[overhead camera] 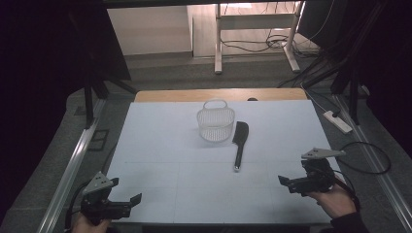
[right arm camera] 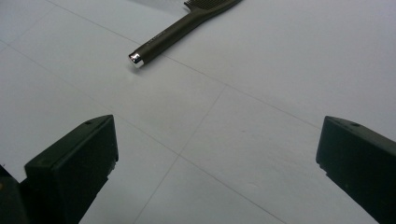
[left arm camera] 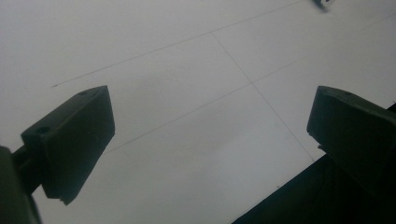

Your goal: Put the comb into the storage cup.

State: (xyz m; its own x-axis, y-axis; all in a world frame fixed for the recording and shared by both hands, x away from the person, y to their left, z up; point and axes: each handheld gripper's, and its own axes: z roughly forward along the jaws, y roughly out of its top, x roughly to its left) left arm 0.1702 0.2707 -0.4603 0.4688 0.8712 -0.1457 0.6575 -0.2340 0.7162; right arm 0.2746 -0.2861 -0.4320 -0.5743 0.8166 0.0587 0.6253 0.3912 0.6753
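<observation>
Comb and basket are seen untouched mid-desk, the comb just right of the basket. At the near left, the left gripper is held with jaws apart and empty. At the near right, the right gripper is likewise spread, aimed toward the comb's handle. Nothing is judged done; grasping and placing remain.

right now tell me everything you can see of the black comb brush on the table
The comb brush is dark, plastic-looking, with a wide toothed head and a long slim handle ending in a shiny silver cap. It lies flat on the white table, head toward the far side beside the white mesh basket, handle toward the person. Whether it touches the basket cannot be told. Neither gripper touches it; the right gripper is nearer.
</observation>
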